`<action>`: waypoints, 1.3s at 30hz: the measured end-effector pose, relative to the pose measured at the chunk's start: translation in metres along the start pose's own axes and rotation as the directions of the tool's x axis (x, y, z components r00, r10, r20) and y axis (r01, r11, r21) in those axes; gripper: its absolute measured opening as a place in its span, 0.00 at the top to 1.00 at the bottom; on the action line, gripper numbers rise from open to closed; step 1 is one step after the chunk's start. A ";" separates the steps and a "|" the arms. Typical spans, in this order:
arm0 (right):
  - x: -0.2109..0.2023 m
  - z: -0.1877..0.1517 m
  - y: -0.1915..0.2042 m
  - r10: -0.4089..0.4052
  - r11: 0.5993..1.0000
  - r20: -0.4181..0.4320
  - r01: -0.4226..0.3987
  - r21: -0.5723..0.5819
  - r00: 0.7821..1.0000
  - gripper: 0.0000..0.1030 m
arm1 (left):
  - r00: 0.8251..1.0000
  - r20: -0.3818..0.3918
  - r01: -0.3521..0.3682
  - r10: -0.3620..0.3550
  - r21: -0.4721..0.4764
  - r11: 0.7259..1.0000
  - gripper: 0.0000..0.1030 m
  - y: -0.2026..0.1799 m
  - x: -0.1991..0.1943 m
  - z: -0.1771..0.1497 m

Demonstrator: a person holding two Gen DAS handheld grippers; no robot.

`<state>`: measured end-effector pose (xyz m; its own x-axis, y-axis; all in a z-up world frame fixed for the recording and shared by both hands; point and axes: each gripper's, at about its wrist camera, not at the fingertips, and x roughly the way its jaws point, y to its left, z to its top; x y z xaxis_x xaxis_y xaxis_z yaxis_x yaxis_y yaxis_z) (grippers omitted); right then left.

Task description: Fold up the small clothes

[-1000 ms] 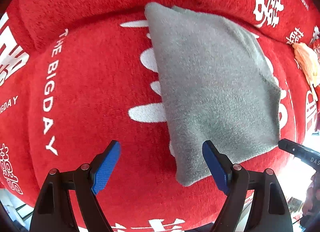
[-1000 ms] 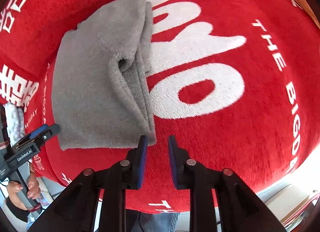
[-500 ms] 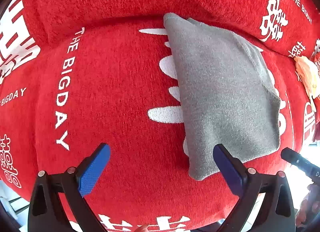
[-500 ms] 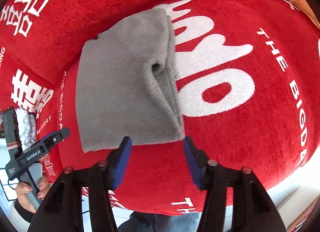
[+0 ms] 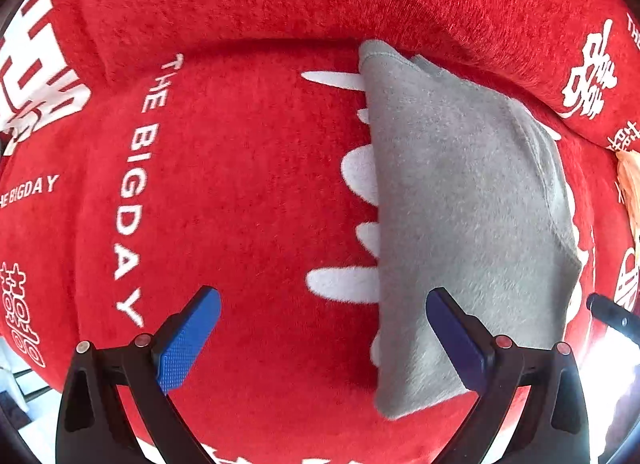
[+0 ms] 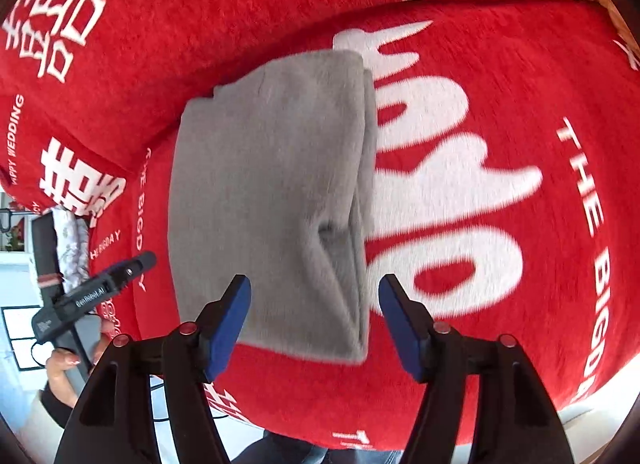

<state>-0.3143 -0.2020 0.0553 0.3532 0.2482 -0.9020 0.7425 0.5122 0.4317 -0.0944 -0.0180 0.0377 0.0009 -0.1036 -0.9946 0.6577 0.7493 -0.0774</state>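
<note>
Grey garment [image 6: 276, 191] lies folded into a compact rectangle on the red blanket [image 5: 240, 203], over the big white lettering, its far end close to the ridge where the blanket rises at the back. Long axis runs away from both cameras, near end toward the person. Stacked fold edges sit on its right side in the right wrist view, with a small pucker partway down that edge; left side looks smooth. Right hand-held gripper [image 6: 314, 316] is directly over the near short edge, jaws opening, the near right corner framed between the fingers but no pad pressing on cloth, so nothing is held. Left hand-held gripper [image 5: 320, 336] is spread wide and empty, pointing down mostly at bare blanket; the garment lies to its right, only the right finger [image 5: 456, 340] overlapping the near left corner in view. Contact there cannot be told. From the right wrist view the left hand-held gripper shows at the far left edge, off the cloth. Right hand is the nearer one; my read is any next touch, whether another fold across the long axis or smoothing the pucker, starts from that near edge. An orange-ish item [image 5: 628, 183] sits at the right margin, too cropped to identify.
</note>
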 end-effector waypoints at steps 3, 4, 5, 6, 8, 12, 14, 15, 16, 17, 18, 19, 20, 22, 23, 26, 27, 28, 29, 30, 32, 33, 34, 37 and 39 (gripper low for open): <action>0.006 0.019 -0.008 0.013 1.000 -0.022 -0.013 0.008 1.000 0.32 | 1.000 -0.003 0.000 0.000 -0.004 1.000 0.00 -0.006 0.002 0.007; 0.008 0.025 -0.010 0.021 1.000 -0.028 -0.020 0.013 0.999 0.32 | 1.000 -0.004 -0.001 0.001 -0.005 1.000 0.00 -0.008 0.003 0.009; 0.010 0.029 -0.012 0.028 0.999 -0.033 -0.028 0.017 0.999 0.32 | 1.000 -0.008 -0.001 0.001 -0.005 1.000 0.00 -0.011 0.004 0.011; 0.012 0.035 -0.014 0.039 0.999 -0.039 -0.038 0.022 0.999 0.32 | 1.000 -0.013 0.000 0.000 -0.006 1.000 0.00 -0.013 0.006 0.013; 0.014 0.042 -0.017 0.053 0.998 -0.046 -0.052 0.032 0.998 0.32 | 1.000 -0.021 0.000 -0.001 -0.011 1.000 0.00 -0.016 0.008 0.016; 0.020 0.053 -0.025 0.083 0.996 -0.057 -0.081 0.044 0.995 0.32 | 0.997 -0.030 0.067 -0.068 -0.028 0.997 0.00 -0.018 0.011 0.024; 0.024 0.058 -0.031 0.100 0.994 -0.065 -0.097 0.054 0.993 0.32 | 0.992 -0.033 0.123 -0.124 -0.046 0.991 0.00 -0.015 0.013 0.029; 0.027 0.060 -0.036 0.114 0.992 -0.070 -0.110 0.064 0.991 0.32 | 0.986 -0.036 0.163 -0.165 -0.059 0.985 0.00 -0.012 0.016 0.033; 0.028 0.062 -0.041 0.127 0.990 -0.074 -0.122 0.075 0.989 0.32 | 0.980 -0.042 0.189 -0.192 -0.067 0.980 0.00 -0.010 0.018 0.036; 0.031 0.064 -0.045 0.142 0.987 -0.079 -0.135 0.088 0.987 0.32 | 0.975 -0.049 0.214 -0.218 -0.080 0.974 0.00 -0.007 0.021 0.039; 0.034 0.066 -0.052 0.168 0.981 -0.085 -0.159 0.108 0.982 0.32 | 0.968 -0.054 0.240 -0.246 -0.101 0.966 0.00 -0.003 0.026 0.043; 0.036 0.066 -0.056 0.185 0.977 -0.088 -0.174 0.121 0.979 0.32 | 0.963 -0.056 0.257 -0.264 -0.111 0.960 0.00 -0.002 0.028 0.045; 0.039 0.067 -0.060 0.209 0.971 -0.091 -0.196 0.138 0.974 0.32 | 0.954 -0.059 0.285 -0.293 -0.121 0.951 0.00 0.000 0.031 0.047; 0.046 0.067 -0.069 0.279 0.950 -0.098 -0.260 0.171 0.955 0.32 | 0.935 -0.072 0.334 -0.346 -0.136 0.933 0.00 0.001 0.040 0.051; 0.051 0.068 -0.075 0.325 0.934 -0.108 -0.302 0.188 0.939 0.28 | 0.921 -0.085 0.366 -0.379 -0.136 0.920 0.00 -0.001 0.046 0.053; 0.064 0.070 -0.079 0.407 0.903 -0.127 -0.378 0.203 0.905 0.23 | 0.879 -0.145 0.440 -0.455 -0.124 0.890 0.00 -0.012 0.063 0.056; 0.067 0.073 -0.078 0.434 0.893 -0.129 -0.406 0.195 0.892 0.23 | 0.873 -0.163 0.446 -0.461 -0.120 0.887 0.00 -0.019 0.069 0.057; 0.068 0.075 -0.077 0.450 0.886 -0.131 -0.423 0.188 0.884 0.23 | 0.876 -0.164 0.440 -0.453 -0.113 0.891 0.00 -0.023 0.071 0.059; 0.071 0.077 -0.075 0.465 0.880 -0.135 -0.440 0.180 0.875 0.23 | 0.883 -0.156 0.433 -0.443 -0.095 0.896 0.00 -0.028 0.072 0.060; 0.074 0.080 -0.072 0.477 0.875 -0.143 -0.453 0.170 0.867 0.22 | 0.886 -0.143 0.436 -0.441 -0.070 0.897 0.00 -0.034 0.071 0.063; 0.079 0.084 -0.063 0.499 0.865 -0.153 -0.479 0.151 0.853 0.21 | 0.888 -0.142 0.432 -0.437 -0.066 0.899 0.00 -0.041 0.070 0.068; 0.082 0.087 -0.059 0.514 0.857 -0.157 -0.495 0.143 0.844 0.20 | 0.896 -0.144 0.414 -0.420 -0.071 0.908 0.00 -0.045 0.072 0.070; 0.085 0.089 -0.055 0.532 0.846 -0.162 -0.514 0.141 0.831 0.19 | 0.899 -0.144 0.407 -0.413 -0.071 0.911 0.00 -0.046 0.073 0.072; 0.093 0.091 -0.048 0.562 0.827 -0.158 -0.544 0.141 0.812 0.17 | 0.907 -0.138 0.394 -0.397 -0.053 0.918 0.00 -0.051 0.074 0.073; 0.093 0.089 -0.048 0.570 0.821 -0.148 -0.553 0.141 0.808 0.17 | 0.915 -0.136 0.380 -0.380 -0.026 0.925 0.00 -0.057 0.075 0.071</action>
<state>-0.2669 -0.2765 -0.0499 0.6243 0.6141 -0.4827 0.4949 0.1672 0.8527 -0.0781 -0.1146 -0.0273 -0.3513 -0.2909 -0.8899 0.5886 0.6705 -0.4516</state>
